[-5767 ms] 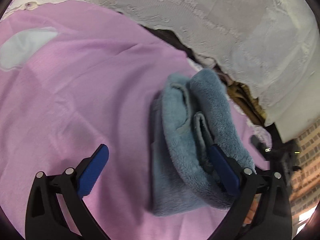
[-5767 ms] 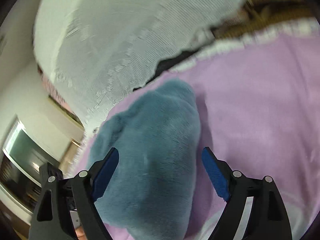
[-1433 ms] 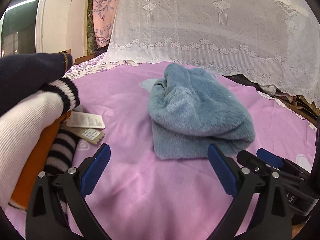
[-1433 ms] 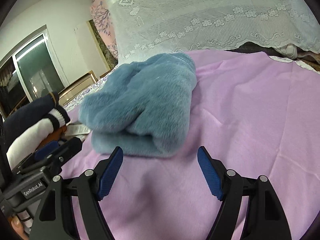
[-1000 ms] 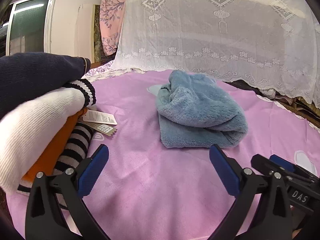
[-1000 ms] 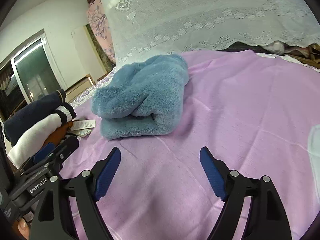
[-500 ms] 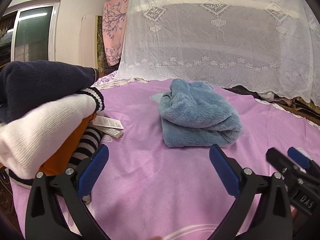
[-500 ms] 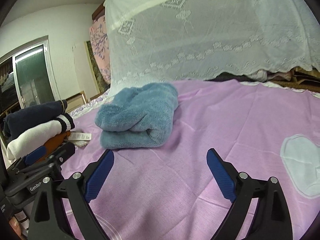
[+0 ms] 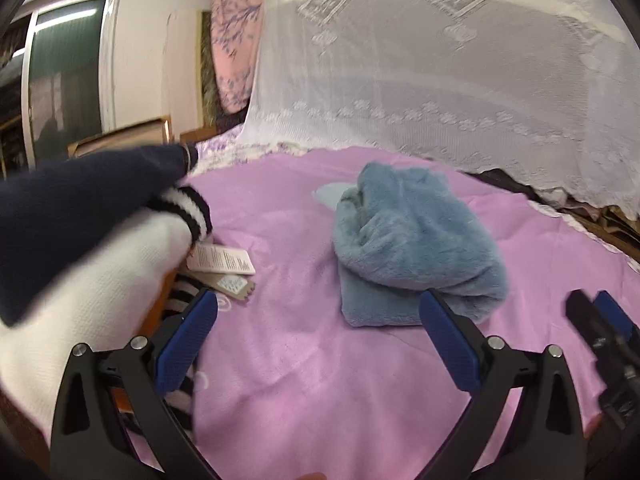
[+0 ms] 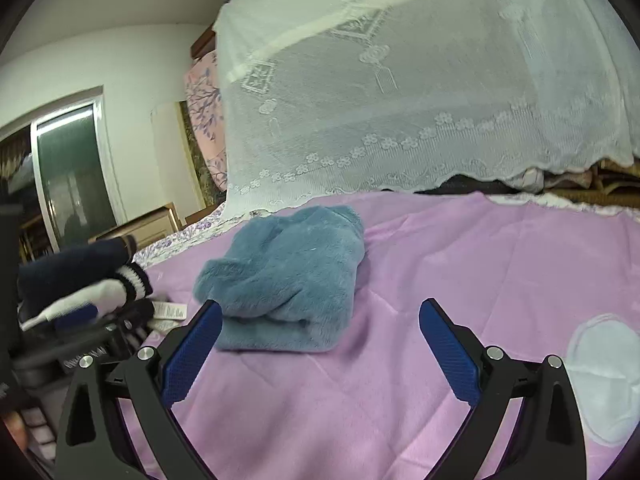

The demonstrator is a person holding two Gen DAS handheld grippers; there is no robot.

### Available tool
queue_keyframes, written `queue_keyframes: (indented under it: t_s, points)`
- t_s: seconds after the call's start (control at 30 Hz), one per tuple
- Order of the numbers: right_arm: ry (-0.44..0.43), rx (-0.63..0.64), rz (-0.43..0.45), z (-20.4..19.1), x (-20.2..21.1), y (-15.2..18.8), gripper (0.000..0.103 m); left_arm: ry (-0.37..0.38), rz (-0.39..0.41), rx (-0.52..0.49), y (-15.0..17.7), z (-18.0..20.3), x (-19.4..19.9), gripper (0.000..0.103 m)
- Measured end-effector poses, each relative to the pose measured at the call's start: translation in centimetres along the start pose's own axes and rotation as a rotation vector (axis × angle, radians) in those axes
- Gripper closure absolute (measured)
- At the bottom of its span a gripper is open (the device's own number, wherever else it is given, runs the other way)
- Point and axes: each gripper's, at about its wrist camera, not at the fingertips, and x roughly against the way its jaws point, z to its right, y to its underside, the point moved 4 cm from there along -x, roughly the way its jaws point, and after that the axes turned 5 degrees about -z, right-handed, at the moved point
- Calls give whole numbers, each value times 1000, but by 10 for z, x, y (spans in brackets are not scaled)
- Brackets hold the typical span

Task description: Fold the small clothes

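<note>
A folded fluffy blue garment (image 9: 412, 240) lies on the pink bed sheet (image 9: 304, 360); it also shows in the right wrist view (image 10: 288, 276). My left gripper (image 9: 320, 340) is open and empty, low over the sheet just short of the garment. My right gripper (image 10: 320, 348) is open and empty, also just short of it. The right gripper's fingers (image 9: 608, 328) show at the right edge of the left wrist view. A stack of folded clothes (image 9: 80, 232), navy, white, orange and striped, sits at the left, also in the right wrist view (image 10: 84, 280).
Paper tags (image 9: 220, 260) lie beside the stack. A white lace net (image 9: 440, 80) hangs behind the bed (image 10: 400, 100). A white heart patch (image 10: 604, 364) is on the sheet at right. A window (image 9: 60, 72) and a wall are at far left.
Since half a second ago both grippers have swung a little left and closer to the garment. The blue garment lies still, folded. Both grippers stay open.
</note>
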Motion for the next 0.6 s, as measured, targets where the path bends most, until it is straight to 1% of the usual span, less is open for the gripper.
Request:
queue_keyframes:
  t_s: [0.03, 0.1, 0.13, 0.17, 0.23, 0.3, 0.4, 0.53, 0.6]
  points:
    - [7, -7, -9, 4, -6, 6, 4, -10, -28, 4, 6, -1, -12, 5]
    - [23, 2, -62, 7, -19, 15, 4, -40, -127, -11, 16, -2, -34, 5]
    - [25, 0, -101, 6, -26, 18, 4, -44, -153, -10, 18, -3, -37, 5]
    - [18, -8, -117, 6, -27, 20, 4, -46, -164, 2, 20, -5, -37, 5]
    - [-8, -13, -123, 2, -23, 24, 4, -32, -137, 36, 26, -9, -28, 5]
    - [4, 20, -141, -4, -19, 35, 4, -10, -125, 35, 37, -8, -16, 5]
    - [10, 31, -170, -5, -11, 44, 4, -6, -106, 25, 52, -9, 1, 5]
    - [-9, -16, -120, 4, 22, 46, 4, -35, -33, 32, 60, -12, 34, 5]
    - [-17, 6, -119, 0, 35, 45, 4, -49, -11, 21, 65, -13, 52, 5]
